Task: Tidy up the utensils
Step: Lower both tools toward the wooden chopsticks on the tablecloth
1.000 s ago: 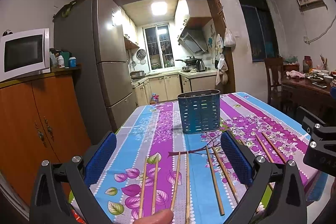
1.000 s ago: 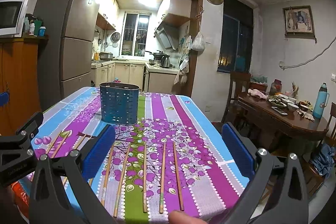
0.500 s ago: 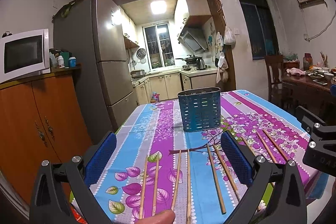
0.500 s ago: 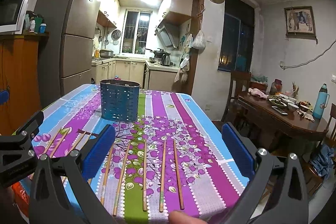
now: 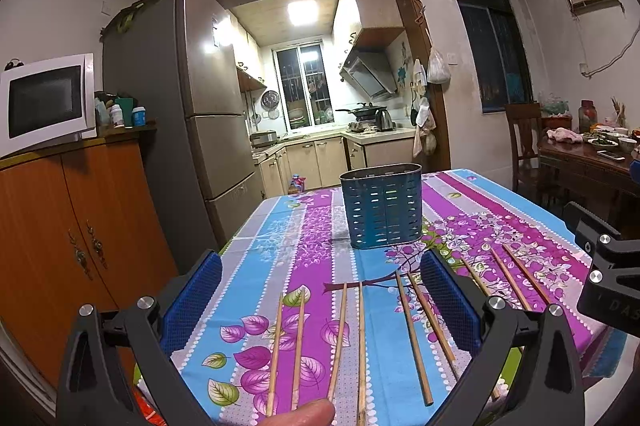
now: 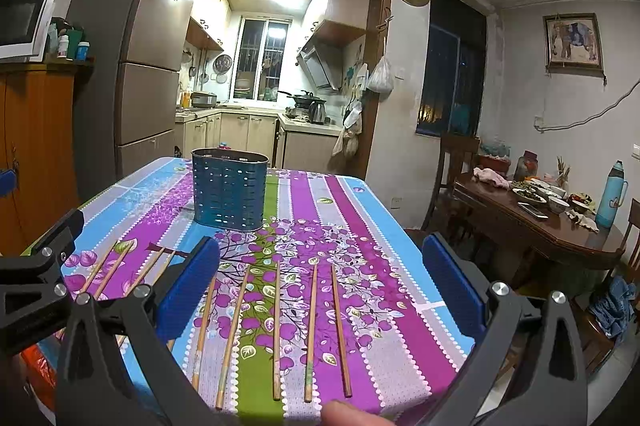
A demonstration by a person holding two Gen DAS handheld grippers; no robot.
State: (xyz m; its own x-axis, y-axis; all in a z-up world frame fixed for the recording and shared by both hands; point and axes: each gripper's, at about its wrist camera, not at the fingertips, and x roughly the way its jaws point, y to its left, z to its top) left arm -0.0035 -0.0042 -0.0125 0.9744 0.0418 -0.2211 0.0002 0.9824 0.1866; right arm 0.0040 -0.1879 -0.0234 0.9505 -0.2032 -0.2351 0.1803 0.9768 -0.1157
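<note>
Wooden chopsticks [image 5: 413,332] lie flat on the floral-clothed counter [image 5: 312,250], below and between both grippers' blue-padded fingers [image 5: 450,300]. Left gripper [image 5: 320,300] and right gripper [image 6: 320,286] are spread wide, empty. Beyond stands a blue perforated metal utensil holder [image 6: 229,191].

Loud striped tablecloth [image 6: 360,226]: purple, sky blue, grey and green bands with leaf and blossom prints. At 12 o'clock, a dark teal slotted metal utensil holder [image 5: 382,210]. Plain tan bamboo chopsticks [image 6: 276,330]. Black grippers' royal blue textured finger pads [image 5: 448,302].
</note>
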